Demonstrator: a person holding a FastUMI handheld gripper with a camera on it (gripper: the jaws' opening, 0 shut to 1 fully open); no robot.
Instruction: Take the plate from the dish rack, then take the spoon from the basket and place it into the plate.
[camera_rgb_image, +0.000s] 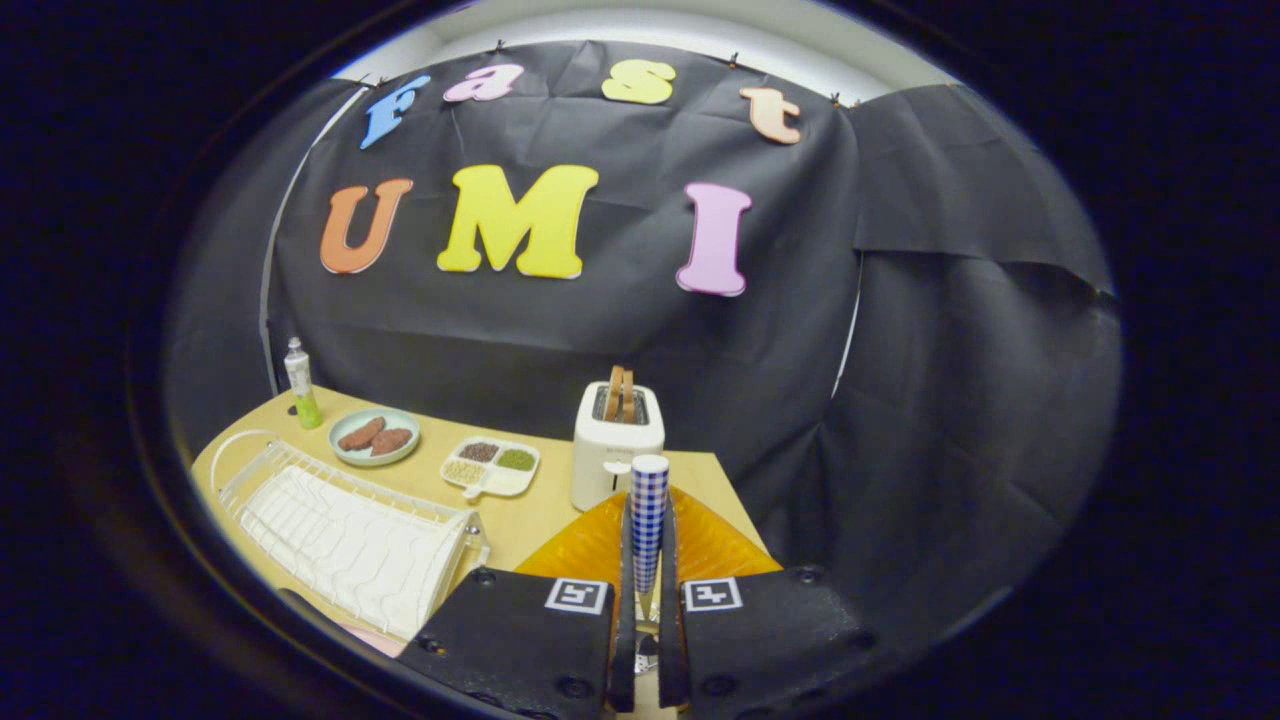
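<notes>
Your table (540, 525) is the biggest thing here, a light wooden top running back to the black cloth wall. On it, to the left of your fingers, lies the white wire dish rack (345, 535). Just ahead of your fingers sits the orange plate (700, 545), out of the rack and flat on the table. Beyond the plate stands a white toaster (615, 450) with slices of bread in its slots. Further left you have a pale green dish (375, 437) holding two brown pieces of food, and a white divided tray (492, 467) of seeds between that dish and the toaster. A small bottle (300, 385) stands at the far left corner. Your gripper (648, 560) is pinching the spoon (648, 510) by its blue checked handle, both fingers pressed against it, the handle standing upright over the plate.
</notes>
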